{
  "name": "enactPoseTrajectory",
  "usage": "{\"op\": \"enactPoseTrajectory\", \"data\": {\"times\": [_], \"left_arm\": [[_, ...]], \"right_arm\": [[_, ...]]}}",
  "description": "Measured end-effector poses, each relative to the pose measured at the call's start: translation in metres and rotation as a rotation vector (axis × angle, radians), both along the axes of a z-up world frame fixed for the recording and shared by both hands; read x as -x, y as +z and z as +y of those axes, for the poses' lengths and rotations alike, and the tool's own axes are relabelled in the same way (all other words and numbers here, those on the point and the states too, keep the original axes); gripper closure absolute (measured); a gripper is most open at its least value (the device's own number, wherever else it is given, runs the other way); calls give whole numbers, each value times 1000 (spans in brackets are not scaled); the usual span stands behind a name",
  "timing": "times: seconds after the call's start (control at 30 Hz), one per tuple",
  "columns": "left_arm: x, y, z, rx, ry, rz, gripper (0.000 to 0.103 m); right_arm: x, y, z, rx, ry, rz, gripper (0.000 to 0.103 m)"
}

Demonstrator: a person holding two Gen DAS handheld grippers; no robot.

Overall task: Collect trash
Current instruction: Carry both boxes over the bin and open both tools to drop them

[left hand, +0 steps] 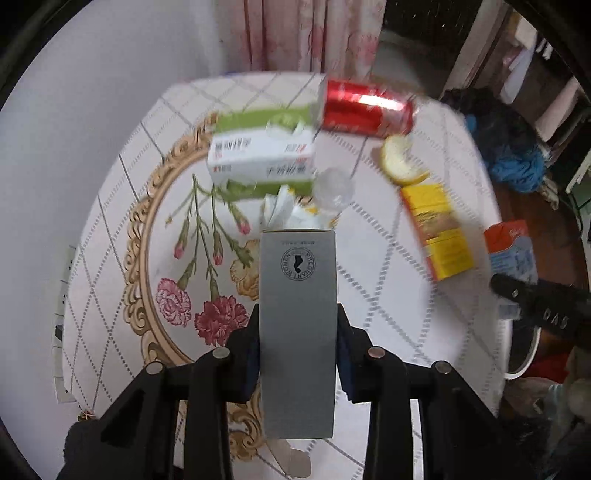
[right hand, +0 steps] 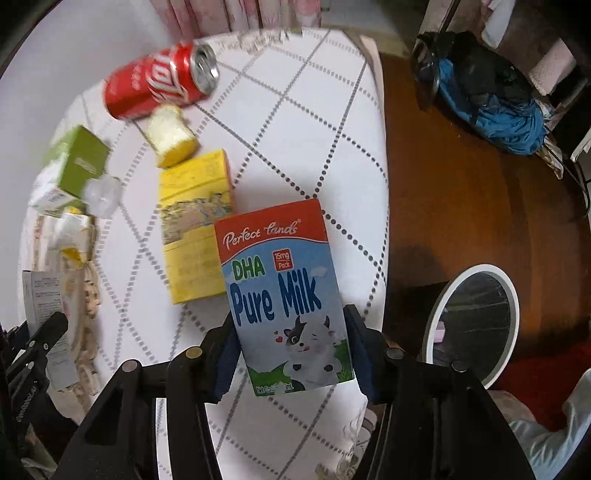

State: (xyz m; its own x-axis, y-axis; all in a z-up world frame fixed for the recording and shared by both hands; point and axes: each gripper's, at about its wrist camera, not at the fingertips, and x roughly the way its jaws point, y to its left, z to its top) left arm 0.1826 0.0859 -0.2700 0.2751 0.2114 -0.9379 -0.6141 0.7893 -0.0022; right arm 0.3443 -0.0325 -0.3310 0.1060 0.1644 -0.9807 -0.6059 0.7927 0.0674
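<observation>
My left gripper (left hand: 298,343) is shut on a tall grey box (left hand: 297,332) and holds it above the table. My right gripper (right hand: 291,347) is shut on a blue and red Pure Milk carton (right hand: 284,295), held over the table's right side; the carton also shows in the left wrist view (left hand: 511,247). On the table lie a red soda can (left hand: 365,109) (right hand: 159,81), a green and white box (left hand: 262,155) (right hand: 75,162), a yellow box (left hand: 436,229) (right hand: 195,225), a lemon piece (left hand: 400,160) (right hand: 170,134), crumpled paper (left hand: 288,210) and a clear plastic cup (left hand: 334,186) (right hand: 103,194).
The round table has a white flowered cloth (left hand: 369,258) (right hand: 295,122). A white-rimmed bin with a black liner (right hand: 472,317) stands on the brown floor at the right. A blue and black bag (right hand: 487,96) lies farther back. Pink curtains (left hand: 306,33) hang behind.
</observation>
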Motion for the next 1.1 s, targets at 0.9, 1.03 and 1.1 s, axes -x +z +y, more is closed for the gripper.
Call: {"op": "enactPoseTrajectory", "data": {"times": [0.9, 1.03, 1.1], "left_arm": [[-206, 23, -264, 297, -459, -115, 73], [-250, -18, -291, 374, -486, -24, 72], [-269, -41, -299, 412, -494, 19, 72]], "right_arm": [[-44, 87, -319, -190, -415, -201, 49], [-79, 40, -361, -160, -500, -116, 49], [-95, 13, -376, -145, -535, -65, 49]]}}
